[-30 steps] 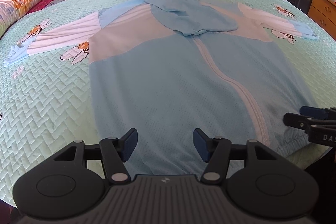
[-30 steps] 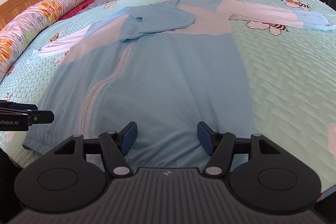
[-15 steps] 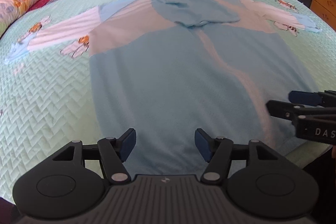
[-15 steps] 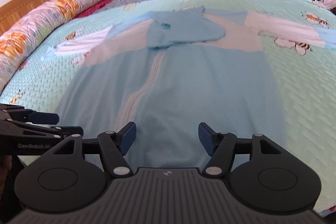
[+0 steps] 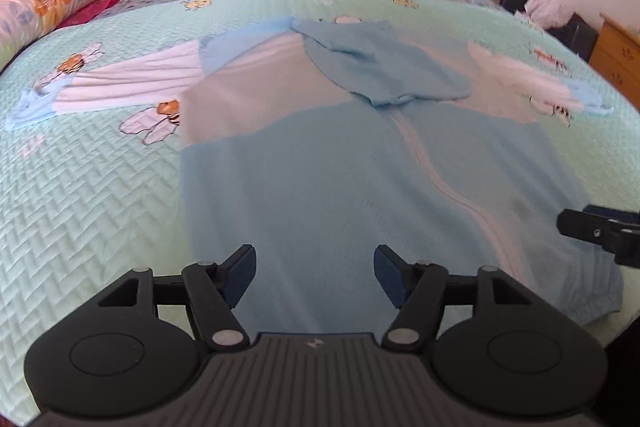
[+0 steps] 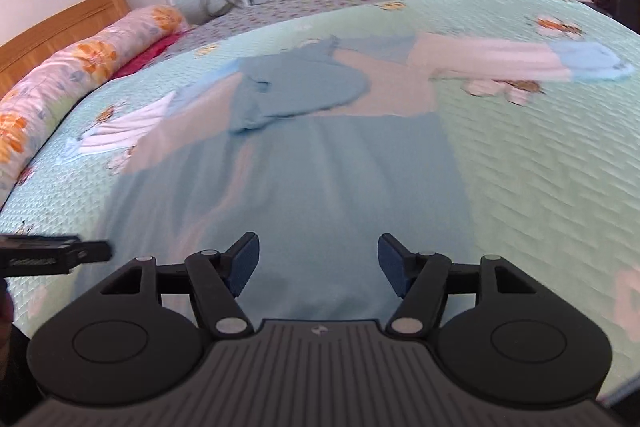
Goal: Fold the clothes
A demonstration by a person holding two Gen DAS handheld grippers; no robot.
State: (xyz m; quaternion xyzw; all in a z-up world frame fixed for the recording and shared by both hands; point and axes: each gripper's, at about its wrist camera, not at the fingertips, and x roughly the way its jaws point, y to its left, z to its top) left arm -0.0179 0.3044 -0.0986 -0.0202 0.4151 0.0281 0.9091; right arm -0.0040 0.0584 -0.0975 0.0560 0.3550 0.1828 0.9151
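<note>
Jacket [image 5: 328, 187] lay spread flat on the bed [image 5: 88, 195], unfolded; left gripper [image 5: 315, 273], just widening, and right gripper [image 6: 318, 263] hovered open and empty above its hem, apparently needing to descend and pinch.

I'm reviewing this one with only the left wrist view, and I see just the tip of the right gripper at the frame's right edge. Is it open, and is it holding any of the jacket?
Observer: The right gripper is open. Nothing is between its pads. The hooded jacket just lies flat on the bedspread beneath it.
Operator: Which part of the jacket is it over?
Observer: It is over the hem end. The pale zipper strip runs off to the left of its jaws, so it hovers over the half that ends in the outstretched right-hand sleeve.
</note>
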